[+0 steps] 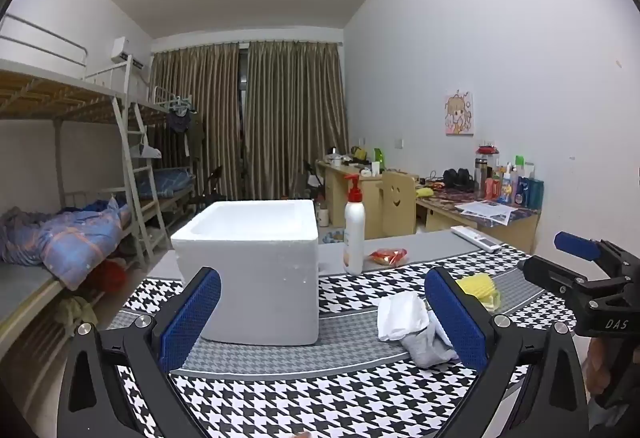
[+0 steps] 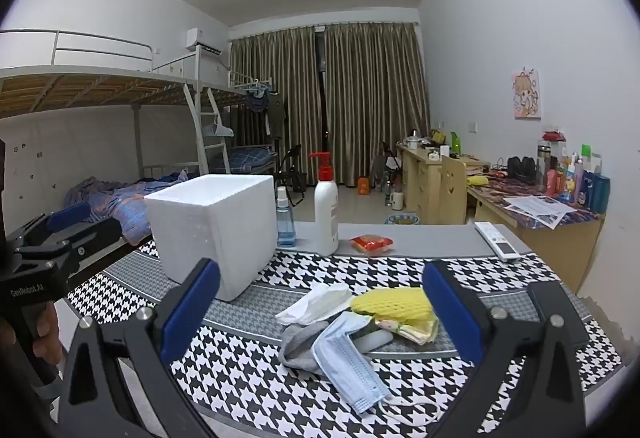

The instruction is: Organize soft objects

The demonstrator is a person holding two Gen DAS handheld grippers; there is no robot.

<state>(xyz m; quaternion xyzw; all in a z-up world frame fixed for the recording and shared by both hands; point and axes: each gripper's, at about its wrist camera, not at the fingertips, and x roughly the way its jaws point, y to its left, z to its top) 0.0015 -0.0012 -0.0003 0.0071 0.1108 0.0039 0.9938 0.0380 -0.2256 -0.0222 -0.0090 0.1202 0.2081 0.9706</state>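
- Both grippers hover above the patterned table (image 2: 500,274), nothing held in either
- Right gripper (image 2: 320,314): fingers spread wide, the heap of soft things sits straight ahead between the two blue pads (image 2: 450,314)
- Left gripper (image 1: 322,318): fingers also spread wide and empty; from its view the foam box (image 1: 256,258) stands dead ahead and the heap lies off toward its right finger
- The heap: a face mask (image 2: 348,366) nearest the right gripper, a grey sock (image 2: 298,344) touching it on the left, a white cloth (image 2: 316,302) behind, yellow foam netting (image 2: 394,304) just by the right pad
- The mask's long axis runs roughly toward the gripper, slanting a little, so the fingers would close across its narrow width
- Box open at the top, to the left of the heap and a little further back; likely where the soft things go
- Right hand looks the nearer one for the first pick; the left sits nearer the box
- Lotion bottle (image 2: 326,206), spray bottle (image 2: 285,218), red packet (image 2: 370,243) and remote (image 2: 498,240) stand further back, apart from the heap
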